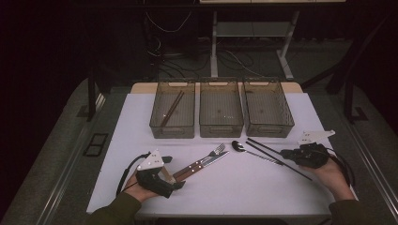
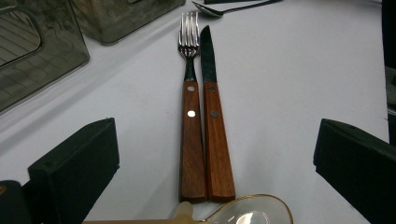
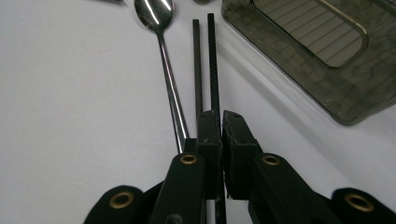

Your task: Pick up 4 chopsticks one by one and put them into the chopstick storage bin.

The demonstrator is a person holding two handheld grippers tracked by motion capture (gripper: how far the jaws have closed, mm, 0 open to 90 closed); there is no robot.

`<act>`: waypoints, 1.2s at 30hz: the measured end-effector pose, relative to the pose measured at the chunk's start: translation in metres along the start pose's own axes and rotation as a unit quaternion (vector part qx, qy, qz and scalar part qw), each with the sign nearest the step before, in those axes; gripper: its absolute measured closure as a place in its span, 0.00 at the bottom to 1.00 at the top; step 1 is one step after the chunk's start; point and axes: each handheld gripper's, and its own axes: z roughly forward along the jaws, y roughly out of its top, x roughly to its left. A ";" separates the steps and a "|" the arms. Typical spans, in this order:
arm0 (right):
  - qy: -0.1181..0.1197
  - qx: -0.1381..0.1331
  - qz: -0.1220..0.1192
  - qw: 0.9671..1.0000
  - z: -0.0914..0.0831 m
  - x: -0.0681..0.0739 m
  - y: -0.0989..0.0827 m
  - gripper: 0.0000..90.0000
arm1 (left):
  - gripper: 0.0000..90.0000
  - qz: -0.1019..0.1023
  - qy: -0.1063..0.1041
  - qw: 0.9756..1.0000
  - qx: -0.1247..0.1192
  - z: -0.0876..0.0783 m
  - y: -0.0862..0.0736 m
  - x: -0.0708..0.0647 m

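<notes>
Two thin black chopsticks (image 3: 206, 65), matte and straight, are seen lying on the white table (image 1: 263, 187) beside a steel spoon (image 3: 161, 56); one is clamped between the closed right gripper (image 3: 220, 122). The left gripper (image 2: 215, 154) is held wide apart before a wooden-handled fork (image 2: 191, 121) and knife (image 2: 215, 126).

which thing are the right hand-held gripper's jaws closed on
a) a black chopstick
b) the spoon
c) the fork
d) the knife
a: in the right gripper view the right hand-held gripper has its jaws pressed together on one black chopstick, while the spoon lies free beside them on the table.
</notes>
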 end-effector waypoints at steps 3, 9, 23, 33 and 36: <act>0.006 -0.007 0.001 1.000 -0.002 0.001 0.001 0.96 | 0.00 0.001 -0.001 1.000 0.001 0.000 0.000 0.000; 0.017 -0.017 0.001 1.000 -0.006 0.005 0.004 0.96 | 0.00 -0.002 -0.004 1.000 -0.001 0.000 -0.001 0.001; 0.057 -0.053 0.012 0.997 -0.013 0.014 0.015 0.96 | 0.00 0.002 -0.007 1.000 -0.004 0.001 -0.001 0.002; 0.076 -0.069 0.014 0.995 -0.011 0.024 0.039 0.96 | 0.00 -0.001 -0.007 1.000 -0.006 0.000 0.000 0.001; 0.076 -0.073 0.014 0.994 -0.009 0.027 0.047 0.96 | 0.00 0.000 -0.007 1.000 -0.006 0.000 0.000 0.000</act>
